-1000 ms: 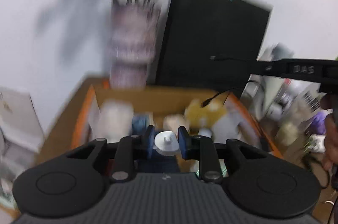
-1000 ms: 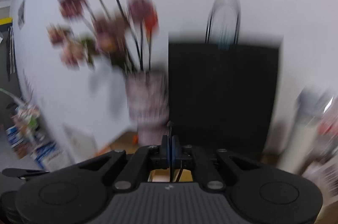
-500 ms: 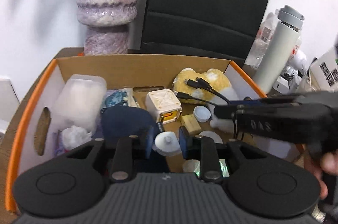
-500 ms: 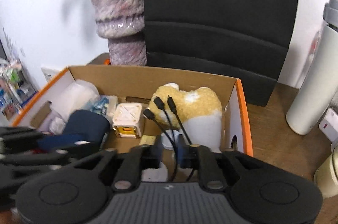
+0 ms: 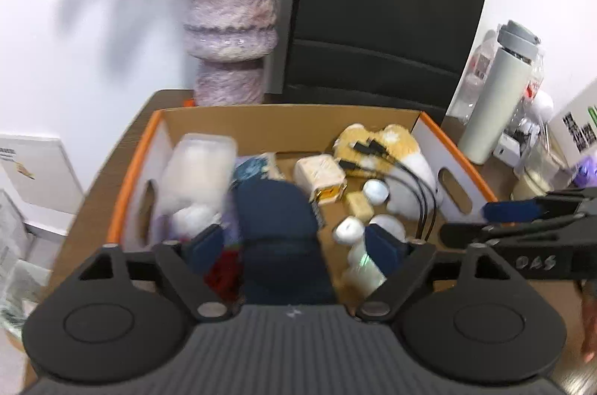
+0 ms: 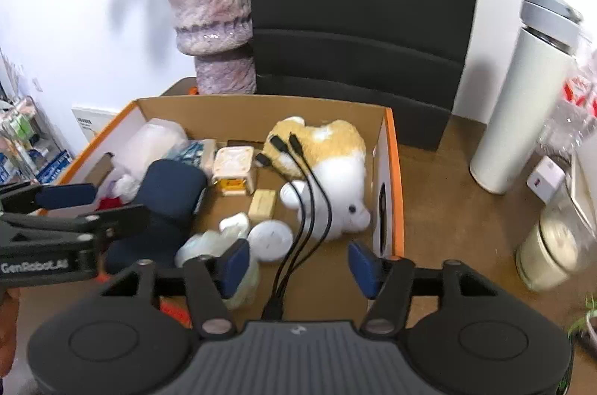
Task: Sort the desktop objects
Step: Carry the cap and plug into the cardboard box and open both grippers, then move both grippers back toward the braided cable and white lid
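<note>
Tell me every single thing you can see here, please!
cardboard box: one, brown with orange edge, on the table
plush toy: one, yellow and white, in the box's right side
black cable: one, three plugs, draped over the plush toy
navy pouch: one, left in the box
vase: one, purple, behind the box
black bag: one, behind the box
flask: one, white, right of the box
left gripper: open
right gripper: open

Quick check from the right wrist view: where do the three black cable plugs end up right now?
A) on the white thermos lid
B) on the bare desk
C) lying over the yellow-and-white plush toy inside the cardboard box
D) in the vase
C: the black cable plugs rest across the plush toy inside the cardboard box.
</note>
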Demonstrator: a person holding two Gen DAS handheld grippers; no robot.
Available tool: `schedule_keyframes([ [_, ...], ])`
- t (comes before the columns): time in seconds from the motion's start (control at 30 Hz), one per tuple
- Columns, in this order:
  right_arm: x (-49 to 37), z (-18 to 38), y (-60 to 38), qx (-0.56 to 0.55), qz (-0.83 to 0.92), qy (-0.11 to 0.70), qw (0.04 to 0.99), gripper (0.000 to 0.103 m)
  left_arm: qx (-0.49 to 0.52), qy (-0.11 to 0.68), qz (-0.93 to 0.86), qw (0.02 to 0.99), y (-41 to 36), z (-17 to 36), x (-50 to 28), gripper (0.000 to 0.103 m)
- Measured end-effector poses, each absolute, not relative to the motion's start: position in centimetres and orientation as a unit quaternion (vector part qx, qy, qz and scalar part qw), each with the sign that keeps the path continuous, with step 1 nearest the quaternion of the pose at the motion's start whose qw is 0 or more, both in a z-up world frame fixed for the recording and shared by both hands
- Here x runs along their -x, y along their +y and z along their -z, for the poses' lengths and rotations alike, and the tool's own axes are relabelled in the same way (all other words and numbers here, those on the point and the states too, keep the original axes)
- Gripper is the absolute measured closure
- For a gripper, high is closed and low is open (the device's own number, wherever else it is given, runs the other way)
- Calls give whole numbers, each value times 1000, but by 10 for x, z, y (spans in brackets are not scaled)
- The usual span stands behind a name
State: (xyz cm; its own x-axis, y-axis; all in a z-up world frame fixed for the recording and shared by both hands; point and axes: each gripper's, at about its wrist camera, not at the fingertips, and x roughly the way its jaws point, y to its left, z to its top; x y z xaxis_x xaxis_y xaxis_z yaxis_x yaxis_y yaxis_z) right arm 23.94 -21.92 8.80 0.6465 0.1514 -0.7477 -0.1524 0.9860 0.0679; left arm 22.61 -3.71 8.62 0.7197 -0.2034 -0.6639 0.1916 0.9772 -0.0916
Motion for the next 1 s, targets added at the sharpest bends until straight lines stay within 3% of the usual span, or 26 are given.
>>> schedule_keyframes([
  [0.03,-231,-90,-221,-4,-83,409,909,39,5,357,102,929,-34,-88,-217,5],
  [0.13,-206,-94,-227,-23,-81,397,914,38,-1,350,94,932,-25,-89,-189,0],
  [0.23,-174,-95,-230,-40,-74,376,923,33,-8,342,91,935,-18,-84,-156,0],
  [0.3,-154,-92,-230,-45,-73,365,927,24,-16,339,86,937,-18,-78,-134,0],
  [0.63,-50,-55,-216,-55,-72,354,931,23,36,347,92,933,-10,-41,-39,0],
  [1.0,54,-28,-188,-10,-90,324,942,23,26,340,52,938,-6,-21,54,0],
])
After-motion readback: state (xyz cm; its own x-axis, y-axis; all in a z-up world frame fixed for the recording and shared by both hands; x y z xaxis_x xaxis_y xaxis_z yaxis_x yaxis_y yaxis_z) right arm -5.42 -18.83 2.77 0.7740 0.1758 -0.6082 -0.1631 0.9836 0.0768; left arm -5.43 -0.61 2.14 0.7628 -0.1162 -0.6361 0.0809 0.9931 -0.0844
